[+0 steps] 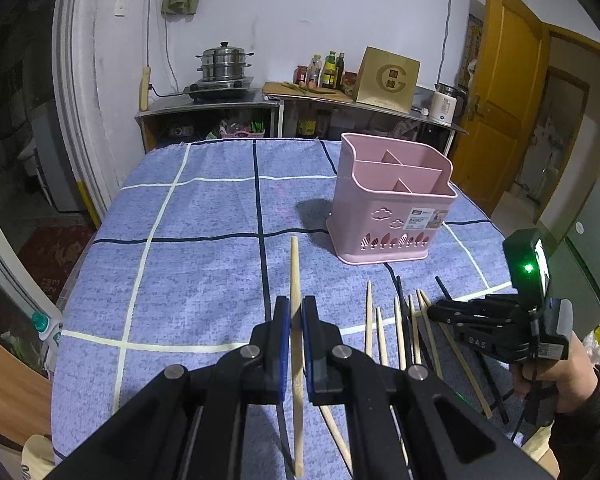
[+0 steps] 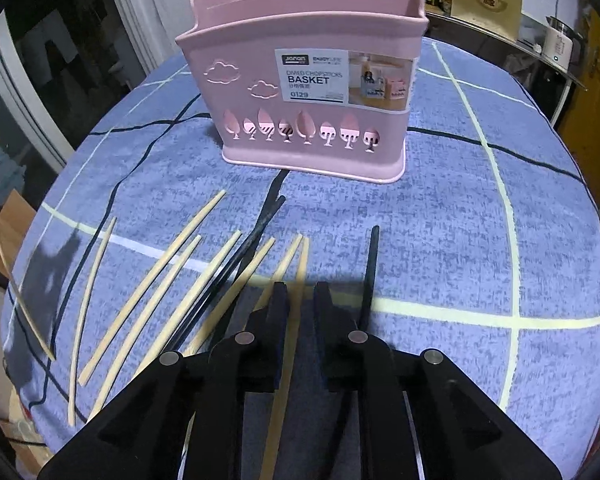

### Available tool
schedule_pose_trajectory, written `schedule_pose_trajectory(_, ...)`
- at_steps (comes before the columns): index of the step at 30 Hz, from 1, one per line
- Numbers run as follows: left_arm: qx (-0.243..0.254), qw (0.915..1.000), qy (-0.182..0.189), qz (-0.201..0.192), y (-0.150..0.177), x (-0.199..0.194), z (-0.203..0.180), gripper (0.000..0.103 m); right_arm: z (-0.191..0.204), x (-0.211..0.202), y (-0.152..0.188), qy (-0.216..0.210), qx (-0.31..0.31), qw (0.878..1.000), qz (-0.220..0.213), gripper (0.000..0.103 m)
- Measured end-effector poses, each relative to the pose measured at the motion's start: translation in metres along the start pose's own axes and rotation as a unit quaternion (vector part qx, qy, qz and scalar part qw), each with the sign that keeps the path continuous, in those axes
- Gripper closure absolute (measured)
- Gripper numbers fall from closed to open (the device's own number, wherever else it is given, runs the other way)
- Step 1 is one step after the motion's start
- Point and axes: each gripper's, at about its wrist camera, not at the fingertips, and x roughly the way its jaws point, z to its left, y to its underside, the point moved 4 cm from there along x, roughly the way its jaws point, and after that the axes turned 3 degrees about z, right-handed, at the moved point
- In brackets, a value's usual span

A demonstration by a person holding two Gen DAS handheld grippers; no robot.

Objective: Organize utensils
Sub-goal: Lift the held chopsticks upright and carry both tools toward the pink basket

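A pink divided chopstick basket (image 1: pixel 392 200) (image 2: pixel 308 100) stands upright on the blue checked tablecloth. My left gripper (image 1: pixel 296 312) is shut on a wooden chopstick (image 1: pixel 295 268) and holds it above the cloth, its tip pointing forward, left of the basket. Several wooden chopsticks (image 2: pixel 148 284) and black chopsticks (image 2: pixel 256 236) lie in a fan on the cloth in front of the basket. My right gripper (image 2: pixel 300 292) (image 1: pixel 436 312) is low over them, jaws slightly apart around a wooden chopstick (image 2: pixel 296 280) that lies on the cloth; a black one (image 2: pixel 370 268) lies just right.
The table (image 1: pixel 180 220) is round, with edges near on the left and front. A counter (image 1: pixel 300 98) behind it holds a steamer pot, bottles, a gold box and a kettle. A yellow door (image 1: pixel 500 92) is at the far right.
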Motion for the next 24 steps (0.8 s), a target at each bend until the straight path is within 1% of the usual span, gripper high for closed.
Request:
schedule_pose_trajectory(1,0.000,1.0000,0.000,0.000,0.000,0.000,-0.001,0.097,0.002,0.001,-0.002,0.004,-0.004,1.000,0.001,0.091)
schedule_pose_trajectory(2,0.001,1.0000,0.001,0.000,-0.001,0.000,-0.001,0.097,0.004,0.003,-0.002,0.003,-0.004,1.000,0.003,0.095)
schedule_pose_trajectory(3,0.001,1.0000,0.002,0.000,-0.002,-0.001,-0.001,0.097,0.005,0.003,-0.003,-0.005,-0.002,1.000,0.004,0.096)
schedule_pose_trajectory(6,0.002,1.0000,0.004,-0.005,-0.005,-0.005,-0.002,0.097,0.007,-0.002,-0.006,-0.013,-0.001,1.000,-0.008,0.096)
schedule_pose_trajectory(9,0.005,0.9999,0.006,-0.013,-0.008,-0.012,-0.004,0.097,0.005,-0.024,-0.009,-0.027,0.008,0.999,-0.040,0.096)
schedule_pose_trajectory(16,0.011,0.9993,0.015,-0.032,-0.023,-0.028,-0.014,0.097,0.005,-0.089,-0.023,-0.039,0.007,0.992,-0.120,0.097)
schedule_pose_trajectory(22,0.023,0.9981,0.027,-0.051,-0.044,-0.042,-0.028,0.097,-0.002,-0.133,-0.031,-0.046,0.004,0.984,-0.170,0.097)
schedule_pose_trajectory(24,0.025,0.9977,0.031,-0.056,-0.052,-0.045,-0.032,0.097,-0.001,-0.142,-0.033,-0.046,0.003,0.982,-0.183,0.097)
